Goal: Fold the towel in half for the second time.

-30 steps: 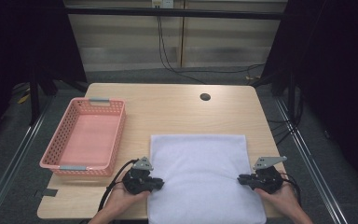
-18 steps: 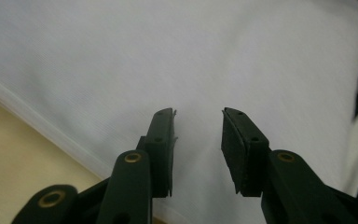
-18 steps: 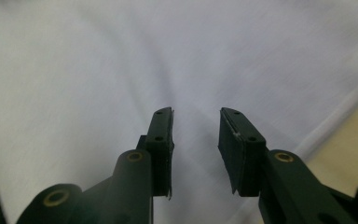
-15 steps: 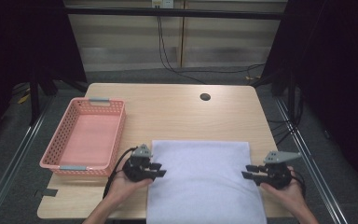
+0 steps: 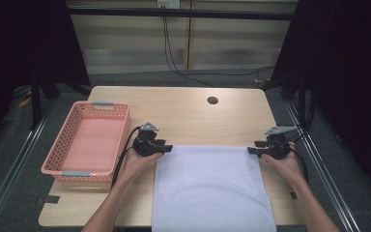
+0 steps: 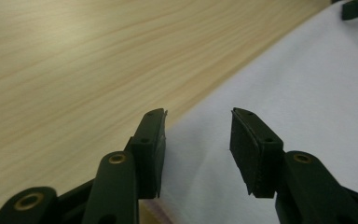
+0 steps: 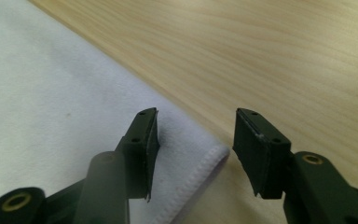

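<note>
A white towel (image 5: 212,188) lies flat on the wooden table (image 5: 198,121), and its near end reaches past the table's front edge. My left gripper (image 5: 167,148) is at the towel's far left corner. Its jaws have just been opening and stand apart above the towel's edge (image 6: 307,84), pressing on nothing. My right gripper (image 5: 251,150) is at the far right corner. Its jaws have also just been opening, and the hemmed corner (image 7: 209,156) lies loose under the gap. In the gripper views, the left gripper (image 6: 198,114) and the right gripper (image 7: 196,114) are both open.
A pink plastic basket (image 5: 123,130) stands on the table's left side, close to my left hand. A round cable hole (image 5: 212,100) sits in the tabletop near the far edge. Bare wood lies beyond the towel. Dark curtains and frame rails flank the table.
Both hands have moved away from the person along the towel's sides to its far corners. Both pairs of jaws now stand wider apart.
</note>
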A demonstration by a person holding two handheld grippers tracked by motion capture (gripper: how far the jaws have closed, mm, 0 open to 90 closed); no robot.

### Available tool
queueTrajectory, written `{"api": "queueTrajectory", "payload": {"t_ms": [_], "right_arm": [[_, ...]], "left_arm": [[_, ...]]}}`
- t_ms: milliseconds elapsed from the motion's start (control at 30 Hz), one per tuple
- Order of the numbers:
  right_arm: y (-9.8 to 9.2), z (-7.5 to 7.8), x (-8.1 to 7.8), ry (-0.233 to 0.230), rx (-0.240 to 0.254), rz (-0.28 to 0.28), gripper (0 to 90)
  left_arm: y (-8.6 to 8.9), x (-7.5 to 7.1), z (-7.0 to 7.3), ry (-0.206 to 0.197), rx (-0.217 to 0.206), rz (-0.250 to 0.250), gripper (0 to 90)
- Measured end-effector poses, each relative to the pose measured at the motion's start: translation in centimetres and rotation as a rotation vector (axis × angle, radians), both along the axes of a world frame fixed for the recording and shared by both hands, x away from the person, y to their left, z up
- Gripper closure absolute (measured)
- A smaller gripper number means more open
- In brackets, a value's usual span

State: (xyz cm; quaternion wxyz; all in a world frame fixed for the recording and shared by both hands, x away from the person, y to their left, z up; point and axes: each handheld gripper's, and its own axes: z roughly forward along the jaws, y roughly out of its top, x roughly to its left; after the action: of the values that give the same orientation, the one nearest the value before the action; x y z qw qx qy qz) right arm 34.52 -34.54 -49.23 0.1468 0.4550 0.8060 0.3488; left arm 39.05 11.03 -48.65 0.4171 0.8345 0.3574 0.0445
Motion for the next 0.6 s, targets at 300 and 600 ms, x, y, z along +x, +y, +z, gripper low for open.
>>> {"api": "queueTrajectory", "payload": {"t_ms": [300,600], "right_arm": [[-0.1,-0.8,0.6,0.028,0.018,0.008,49.2],[0.0,-0.9,0.7,0.064,0.057,0.038,77.3]], "left_arm": [[0.9,0.4,-1.5,0.039,0.016,0.009,43.9],[0.9,0.0,-1.6,0.097,0.007,-0.050,77.3]]}}
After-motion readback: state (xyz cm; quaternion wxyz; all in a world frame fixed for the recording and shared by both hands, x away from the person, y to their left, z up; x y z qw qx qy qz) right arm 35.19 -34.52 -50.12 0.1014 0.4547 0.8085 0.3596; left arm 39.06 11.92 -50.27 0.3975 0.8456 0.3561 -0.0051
